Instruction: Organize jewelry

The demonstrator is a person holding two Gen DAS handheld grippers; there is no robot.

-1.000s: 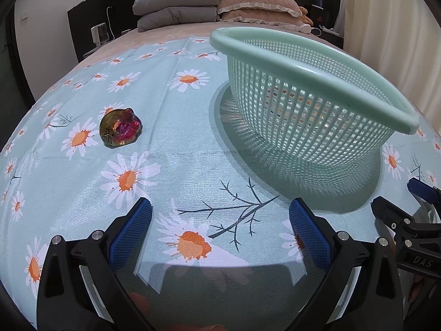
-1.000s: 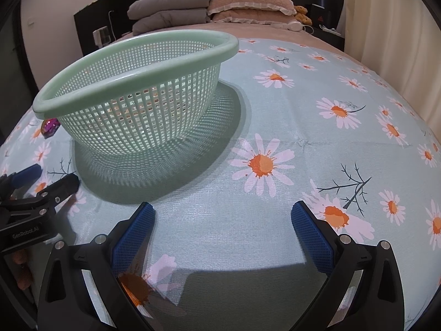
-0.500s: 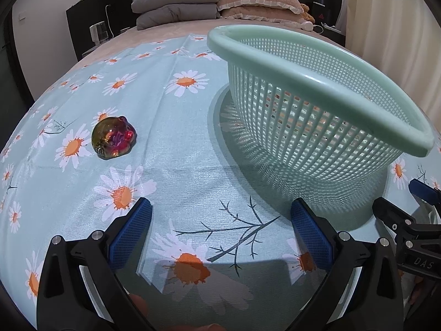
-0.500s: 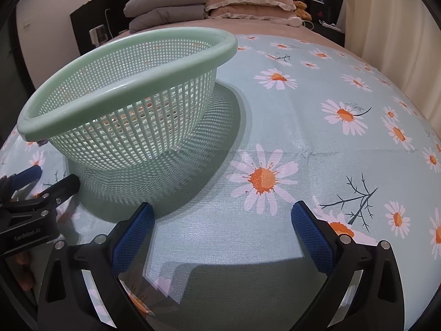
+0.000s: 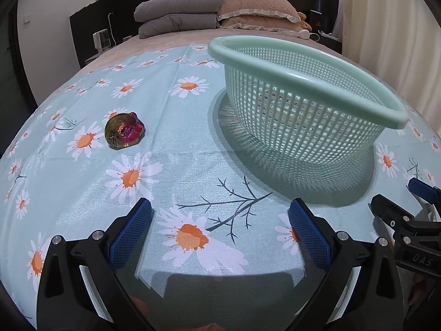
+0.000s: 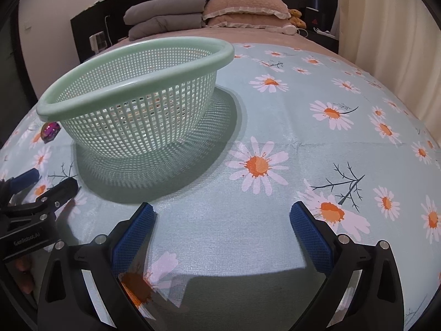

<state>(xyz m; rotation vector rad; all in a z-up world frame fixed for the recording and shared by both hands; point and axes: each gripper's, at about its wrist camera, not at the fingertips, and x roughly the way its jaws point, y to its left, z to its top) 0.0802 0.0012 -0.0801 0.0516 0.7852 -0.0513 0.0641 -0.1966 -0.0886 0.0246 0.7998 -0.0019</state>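
An iridescent, rounded jewel piece (image 5: 124, 134) lies on the daisy-print cloth, left of a mint green mesh basket (image 5: 303, 110). My left gripper (image 5: 220, 226) hovers open over the cloth, nearer than both, with nothing between its blue pads. My right gripper (image 6: 222, 227) is open and empty too, to the right of the basket (image 6: 137, 104). From the right wrist view the jewel piece (image 6: 49, 131) peeks out behind the basket's left rim. Something small glints through the basket's mesh; I cannot tell what it is.
The daisy cloth (image 5: 193, 165) covers a bed. Folded grey blankets (image 5: 176, 13) and a tan pillow (image 5: 256, 11) lie at the headboard. A curtain (image 6: 386, 27) hangs on the right. Each gripper shows at the edge of the other's view.
Both grippers have pulled back and lifted a little, so the basket looks smaller and farther. The jewel piece now sits higher and nearer the middle of the left view. Jaws stayed open.
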